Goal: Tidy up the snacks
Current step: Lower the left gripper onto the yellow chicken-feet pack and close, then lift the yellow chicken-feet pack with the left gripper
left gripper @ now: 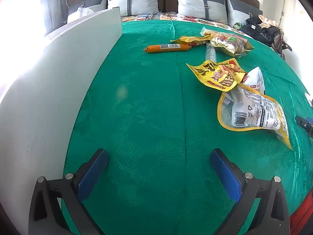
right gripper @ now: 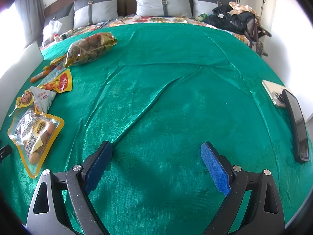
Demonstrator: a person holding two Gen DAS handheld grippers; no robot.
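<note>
Several snack packs lie on a green bedspread (left gripper: 148, 105). In the left wrist view an orange sausage stick (left gripper: 168, 48) lies far ahead, a yellow pouch (left gripper: 219, 74) and a yellow-edged clear pouch (left gripper: 252, 113) to the right, a bag of brown snacks (left gripper: 230, 43) behind. My left gripper (left gripper: 158, 156) is open and empty above bare cloth. In the right wrist view the same packs lie at the left: the clear pouch (right gripper: 35, 135), the brown snack bag (right gripper: 90, 49). My right gripper (right gripper: 156, 148) is open and empty.
A white box wall (left gripper: 58, 74) stands along the left. A phone (right gripper: 275, 96) and a black slab-like device (right gripper: 297, 125) lie at the right edge. Pillows (right gripper: 162, 2) and dark bags (right gripper: 234, 19) sit at the bed's head.
</note>
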